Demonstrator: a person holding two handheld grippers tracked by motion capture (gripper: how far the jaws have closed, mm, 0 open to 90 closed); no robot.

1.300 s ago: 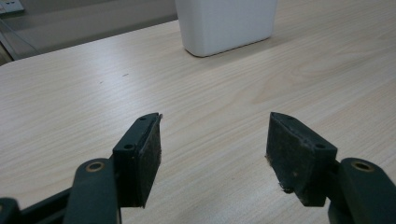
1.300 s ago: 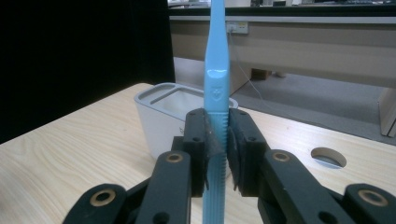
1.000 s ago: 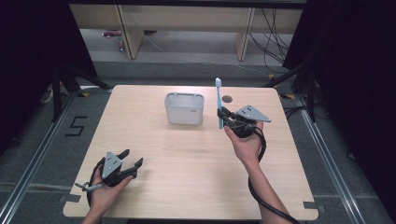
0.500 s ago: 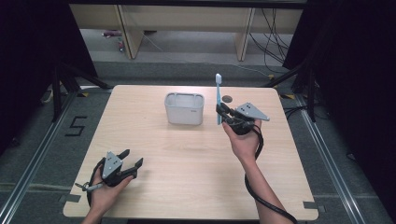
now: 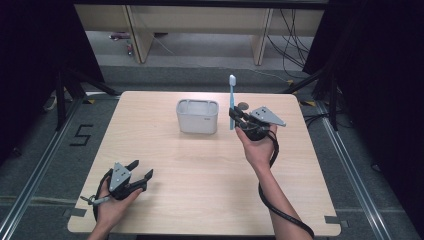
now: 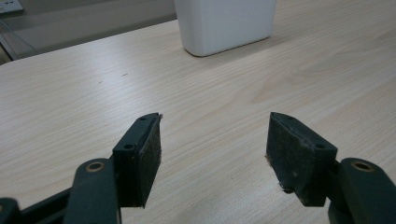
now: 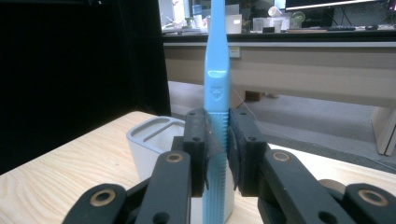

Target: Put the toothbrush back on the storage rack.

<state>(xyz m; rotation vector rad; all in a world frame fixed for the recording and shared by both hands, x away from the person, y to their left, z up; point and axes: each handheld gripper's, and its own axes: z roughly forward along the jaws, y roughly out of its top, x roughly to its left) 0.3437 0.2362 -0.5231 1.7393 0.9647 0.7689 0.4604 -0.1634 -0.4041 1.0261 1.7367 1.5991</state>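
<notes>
Over at the near left corner of the wooden table (image 5: 165, 165), the person's left hand (image 5: 112, 207) rests low on the surface, wrapped around the left gripper (image 5: 140, 176). Its nose points away toward the middle of the table, and its jaws stand spread wide with only bare wood between the pads (image 6: 150, 154).

Farther back, about mid-table, sits a white rectangular holder (image 5: 197, 116), open at the top.

Just to the right of it, the right forearm reaches in from the bottom edge, angled up and slightly left, with the wrist cocked back so the right hand (image 5: 258, 147) lifts the right gripper (image 5: 233, 116) above the table. That gripper is pinched tight on a light blue toothbrush (image 5: 232, 100), clamping the ribbed part of the handle (image 7: 217, 140). The brush stands upright, white bristle head (image 5: 232, 80) on top, just beside the holder's right wall and above the tabletop. A small round dark object (image 5: 243, 106) lies behind the gripper; I can't make out what it is.
</notes>
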